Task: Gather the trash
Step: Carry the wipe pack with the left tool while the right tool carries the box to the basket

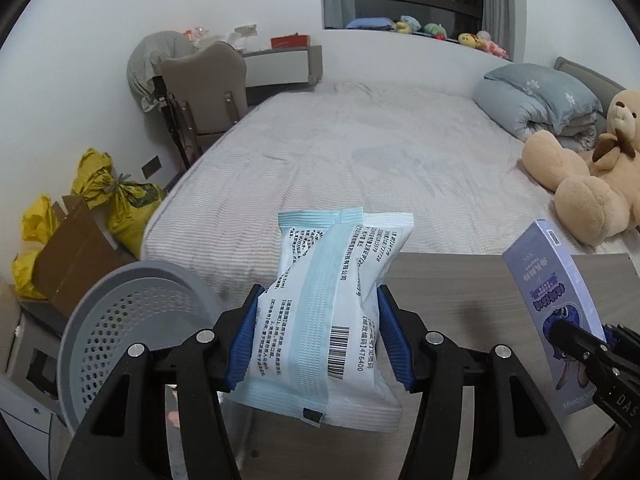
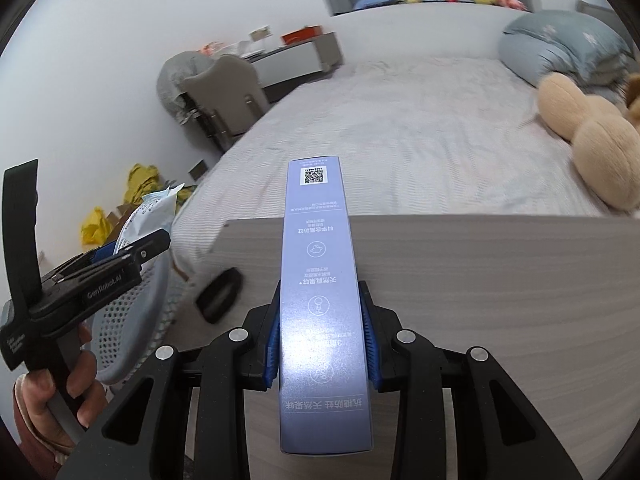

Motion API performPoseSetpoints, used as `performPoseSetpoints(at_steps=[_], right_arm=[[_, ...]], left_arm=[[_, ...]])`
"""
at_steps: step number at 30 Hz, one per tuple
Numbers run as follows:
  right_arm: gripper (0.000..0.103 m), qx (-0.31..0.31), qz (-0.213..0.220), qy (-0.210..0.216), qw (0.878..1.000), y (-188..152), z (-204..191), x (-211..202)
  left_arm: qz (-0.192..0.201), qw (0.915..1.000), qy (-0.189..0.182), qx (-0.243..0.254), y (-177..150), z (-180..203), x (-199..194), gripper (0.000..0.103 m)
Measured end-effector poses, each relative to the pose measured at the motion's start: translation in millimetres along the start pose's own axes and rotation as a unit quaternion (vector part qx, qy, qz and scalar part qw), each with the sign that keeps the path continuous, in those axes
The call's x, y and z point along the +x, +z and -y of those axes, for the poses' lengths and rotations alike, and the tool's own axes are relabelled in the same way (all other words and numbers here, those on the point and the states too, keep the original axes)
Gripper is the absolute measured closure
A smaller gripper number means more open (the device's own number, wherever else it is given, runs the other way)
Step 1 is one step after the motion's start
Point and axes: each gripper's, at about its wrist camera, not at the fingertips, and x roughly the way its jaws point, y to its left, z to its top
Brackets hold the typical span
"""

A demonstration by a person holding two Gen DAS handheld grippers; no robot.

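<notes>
My left gripper (image 1: 318, 304) is shut on a pale blue and white wipes packet (image 1: 328, 312), held above the wooden table (image 1: 460, 292). My right gripper (image 2: 320, 300) is shut on a long purple carton (image 2: 318, 280), also held above the table (image 2: 480, 280). The carton shows at the right of the left wrist view (image 1: 560, 312), the packet at the left of the right wrist view (image 2: 148, 220). A grey perforated bin (image 1: 132, 320) stands off the table's left edge, below and left of the packet; it also shows in the right wrist view (image 2: 128, 320).
A bed (image 1: 360, 160) lies beyond the table, with a teddy bear (image 1: 580, 184) and a folded quilt (image 1: 536, 96) at the right. A chair (image 1: 204, 88), yellow bags (image 1: 116, 200) and a cardboard box (image 1: 76, 256) stand left. A small black object (image 2: 220, 296) lies on the table's left edge.
</notes>
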Motion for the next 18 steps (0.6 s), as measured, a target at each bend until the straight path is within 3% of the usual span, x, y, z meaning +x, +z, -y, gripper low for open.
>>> performPoseSetpoints(at_steps=[11, 18], right_arm=[[0.071, -0.096, -0.038, 0.094, 0.99, 13.6, -144.3, 58.7], [0.071, -0.115, -0.079, 0.131, 0.982, 11.2, -204.2, 102.4]], left_arm=[[-0.014, 0.9963, 0.067, -0.053, -37.2, -118.3, -14.2, 0.048], [-0.046, 0.9897, 0.101, -0.09, -62.5, -174.4, -2.0, 0.048]])
